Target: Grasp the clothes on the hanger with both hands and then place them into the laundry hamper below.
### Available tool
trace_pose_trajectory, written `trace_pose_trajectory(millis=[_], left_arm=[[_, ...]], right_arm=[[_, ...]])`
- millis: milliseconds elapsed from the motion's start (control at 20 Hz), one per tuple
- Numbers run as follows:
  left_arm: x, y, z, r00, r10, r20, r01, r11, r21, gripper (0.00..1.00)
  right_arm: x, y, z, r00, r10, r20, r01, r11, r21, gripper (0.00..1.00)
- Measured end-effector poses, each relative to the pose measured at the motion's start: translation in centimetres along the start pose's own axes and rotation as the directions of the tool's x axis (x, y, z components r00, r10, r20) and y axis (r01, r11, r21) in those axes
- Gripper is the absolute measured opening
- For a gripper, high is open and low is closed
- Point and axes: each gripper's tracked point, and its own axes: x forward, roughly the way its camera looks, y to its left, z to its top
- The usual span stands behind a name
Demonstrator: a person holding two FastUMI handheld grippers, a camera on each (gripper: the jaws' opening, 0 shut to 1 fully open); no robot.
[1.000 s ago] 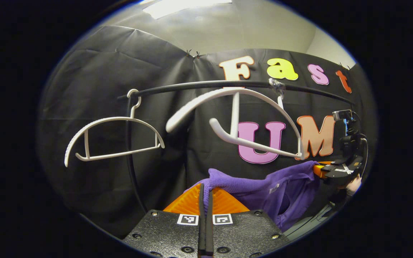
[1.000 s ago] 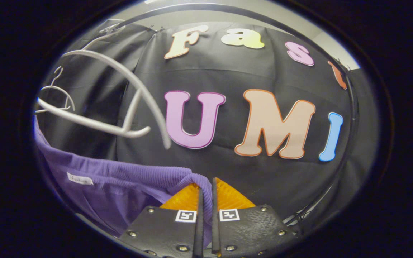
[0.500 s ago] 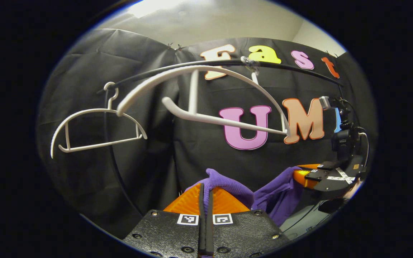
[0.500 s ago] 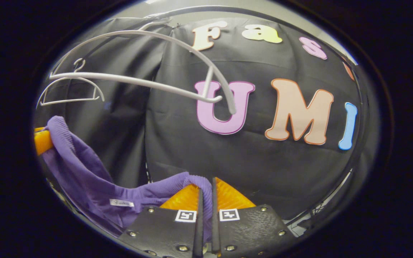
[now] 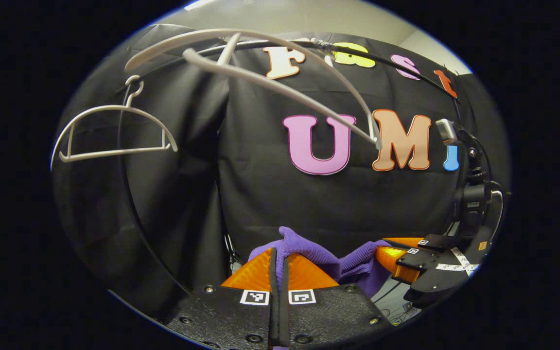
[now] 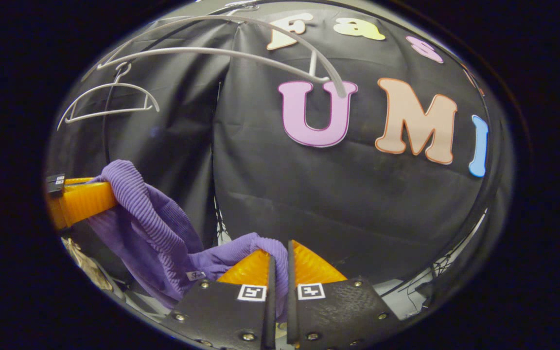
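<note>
Across the lower middle of both views, the purple ribbed knit garment point(image 5: 309, 250) point(image 6: 163, 233) sags between the left gripper point(image 5: 279, 257) point(image 6: 83, 199) and right gripper point(image 6: 279, 257) point(image 5: 392, 255), each pinching it. Two bare white plastic hangers point(image 5: 114, 136) point(image 6: 221, 48) hang from a black rail point(image 5: 387, 61) before the black cloth wall point(image 5: 260, 204).

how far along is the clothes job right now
Done: the purple garment is off the white hanger, which hangs bare on the rail beside a second empty hanger. In hand: the left tool and the right tool are each clamped on the cloth, which sags between them. Left: lowering it into the hamper and letting go.
</note>
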Motion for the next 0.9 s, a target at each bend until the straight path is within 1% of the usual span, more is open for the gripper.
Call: trace_pose_trajectory(millis=[200,600,700,750,800,850,900], left_arm=[[0.8,0.2,-2.8,0.998,0.0,-0.069,0.0,1.0,0.002,0.0],[2.0,-1.2,-4.9,0.985,-0.024,-0.171,0.028,0.999,0.02,0.01],[2.8,-1.9,-5.6,0.98,-0.028,-0.199,0.033,0.999,0.023,0.06],[2.9,-2.5,-6.2,0.977,-0.029,-0.211,0.036,0.999,0.03,0.12],[3.3,-2.8,-6.7,0.974,-0.027,-0.223,0.036,0.999,0.035,0.16],[3.3,-2.8,-7.2,0.971,-0.027,-0.238,0.037,0.999,0.039,0.18],[3.4,-2.9,-7.5,0.968,-0.029,-0.249,0.039,0.999,0.036,0.18]], right_arm=[[-0.3,-0.5,-2.7,0.998,-0.003,-0.058,0.003,1.0,0.007,0.1],[-1.2,0.0,-5.9,0.992,0.018,-0.128,-0.017,1.0,0.008,0.1],[-1.1,0.3,-6.7,0.988,0.032,-0.15,-0.032,0.999,0.001,0.1],[-1.1,0.4,-6.8,0.987,0.034,-0.158,-0.035,0.999,-0.004,0.1],[-1.1,0.5,-7.1,0.986,0.037,-0.165,-0.039,0.999,-0.007,0.1],[-1.1,0.5,-7.0,0.984,0.037,-0.176,-0.039,0.999,-0.011,0.1],[-1.1,0.4,-7.3,0.981,0.037,-0.189,-0.04,0.999,-0.015,0.09]])
